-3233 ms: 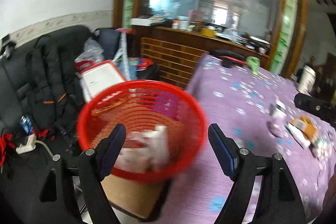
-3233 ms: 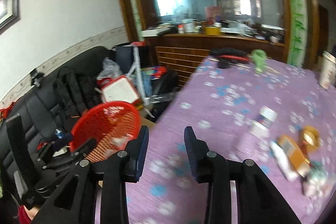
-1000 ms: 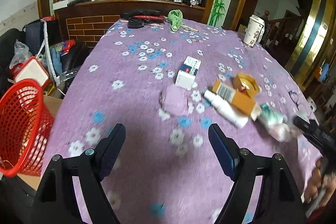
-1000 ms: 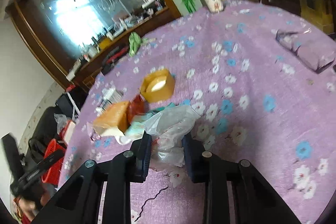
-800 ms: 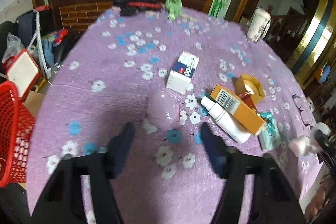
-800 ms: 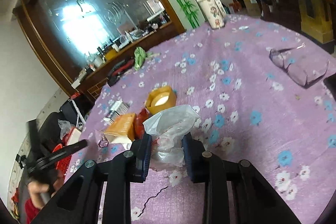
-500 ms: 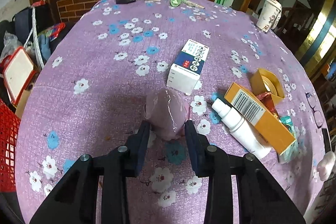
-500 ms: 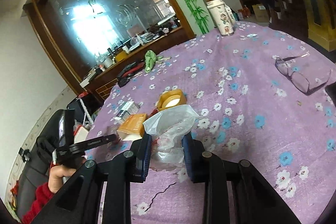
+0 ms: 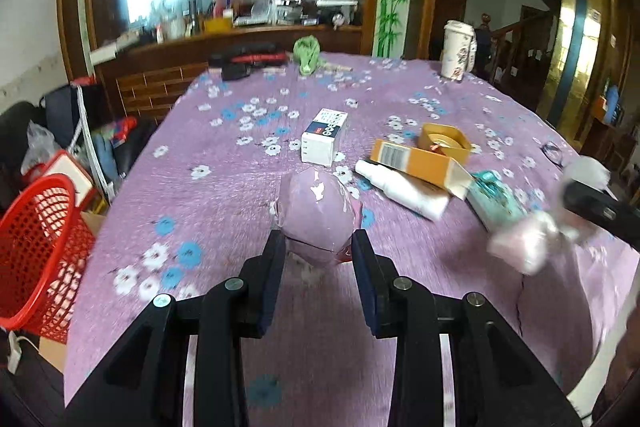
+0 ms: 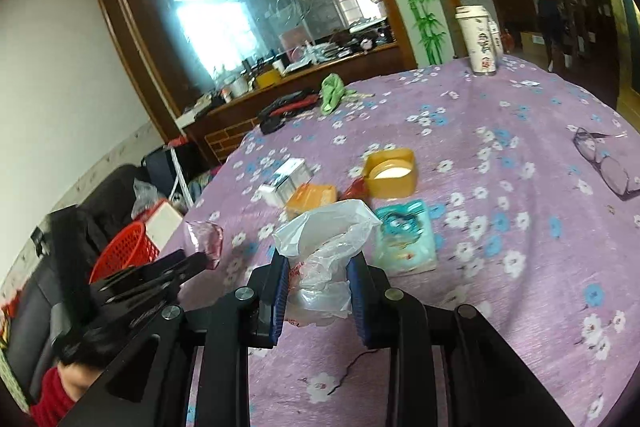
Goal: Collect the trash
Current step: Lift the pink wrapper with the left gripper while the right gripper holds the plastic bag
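Left gripper (image 9: 318,251) is clamped on a crumpled clear wrapper (image 9: 318,215) that looks purple against the cloth; in the right wrist view it seems held up off the table, though that's hard to be sure of. Right gripper (image 10: 318,275) is clamped on a crumpled clear plastic bag (image 10: 324,247), held just above the purple floral tablecloth (image 10: 500,267). So two pieces of trash are in hand, neither dropped yet. Red mesh basket (image 9: 38,247) sits off the table's left edge, on a cardboard box, well apart from both grippers; something pale shows through its mesh, so probably some trash is already in. Left on the table: white-and-blue carton (image 9: 324,141), orange box (image 9: 416,163) lying over a white bottle (image 9: 400,189), yellow tape holder (image 9: 444,143), teal packet (image 10: 406,237). Which of those count as trash I can't tell. Glasses (image 10: 604,163), tall cup (image 10: 478,41) and green cloth (image 10: 332,93) farther out likely stay. Task looks partway, two drops pending.
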`<state>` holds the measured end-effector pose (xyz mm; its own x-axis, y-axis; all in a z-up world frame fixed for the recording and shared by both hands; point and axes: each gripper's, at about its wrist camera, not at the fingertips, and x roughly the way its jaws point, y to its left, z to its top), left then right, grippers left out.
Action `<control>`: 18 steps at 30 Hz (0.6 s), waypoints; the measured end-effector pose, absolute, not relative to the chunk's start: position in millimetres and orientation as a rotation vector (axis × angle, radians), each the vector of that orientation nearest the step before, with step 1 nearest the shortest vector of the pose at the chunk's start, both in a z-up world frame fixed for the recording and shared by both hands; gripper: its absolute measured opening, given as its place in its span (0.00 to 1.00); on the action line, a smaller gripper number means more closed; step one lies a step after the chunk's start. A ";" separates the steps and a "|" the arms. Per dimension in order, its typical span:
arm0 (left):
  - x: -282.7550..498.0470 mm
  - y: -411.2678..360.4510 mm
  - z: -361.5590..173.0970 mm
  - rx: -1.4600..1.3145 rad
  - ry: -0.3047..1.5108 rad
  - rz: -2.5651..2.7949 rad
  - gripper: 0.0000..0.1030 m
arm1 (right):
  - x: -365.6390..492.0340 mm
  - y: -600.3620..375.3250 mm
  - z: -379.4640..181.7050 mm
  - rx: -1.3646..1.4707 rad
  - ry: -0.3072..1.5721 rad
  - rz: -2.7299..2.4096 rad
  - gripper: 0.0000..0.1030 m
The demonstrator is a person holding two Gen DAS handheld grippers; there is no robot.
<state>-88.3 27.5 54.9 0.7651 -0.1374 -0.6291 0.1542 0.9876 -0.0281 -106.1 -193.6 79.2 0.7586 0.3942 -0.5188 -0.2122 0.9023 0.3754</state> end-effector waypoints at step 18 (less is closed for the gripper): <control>-125.0 40.7 46.4 0.004 0.671 -0.149 0.32 | -120.1 -163.1 85.0 0.238 0.634 0.354 0.28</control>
